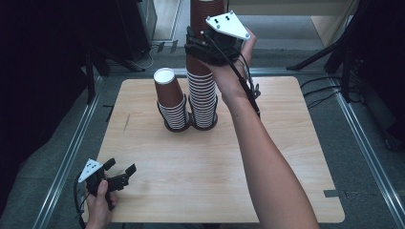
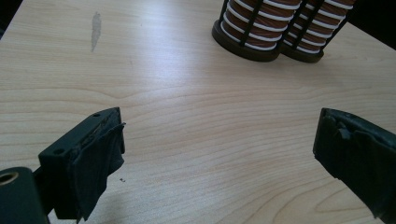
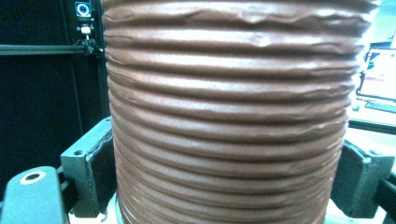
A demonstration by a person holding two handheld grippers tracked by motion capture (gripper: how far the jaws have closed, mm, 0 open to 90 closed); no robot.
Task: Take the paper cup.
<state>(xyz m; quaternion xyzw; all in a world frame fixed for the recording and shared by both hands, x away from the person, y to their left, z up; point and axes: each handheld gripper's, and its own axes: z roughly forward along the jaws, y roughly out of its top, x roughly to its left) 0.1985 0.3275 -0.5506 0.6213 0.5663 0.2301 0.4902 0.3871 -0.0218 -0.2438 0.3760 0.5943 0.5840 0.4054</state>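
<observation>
Cup stack (image 1: 202,90), tall, brown paper, nested upside down with white rims banding the lower part; seated in a black wire holder (image 1: 204,125) at far-centre of the worktop (image 1: 200,181). Upper section of the column gripped by the right claw (image 1: 203,47), jaws pressed against both sides of the ridged brown wall, as the right gripper view confirms. Likely light but tall and wobbly; paper walls soft, creases already visible near the top in the right gripper view. Best taken on the sidewall across the full width, squeeze kept gentle to avoid crushing; nested cups may stick or separate unevenly on lifting. Shorter stack (image 1: 172,102) just beside on the left, in its own holder, white base of the top cup facing up. Left claw (image 1: 114,172) low at the near left corner of the worktop, jaws spread wide, nothing between them, bare wood beneath. Dark floor and stands around the worktop.
</observation>
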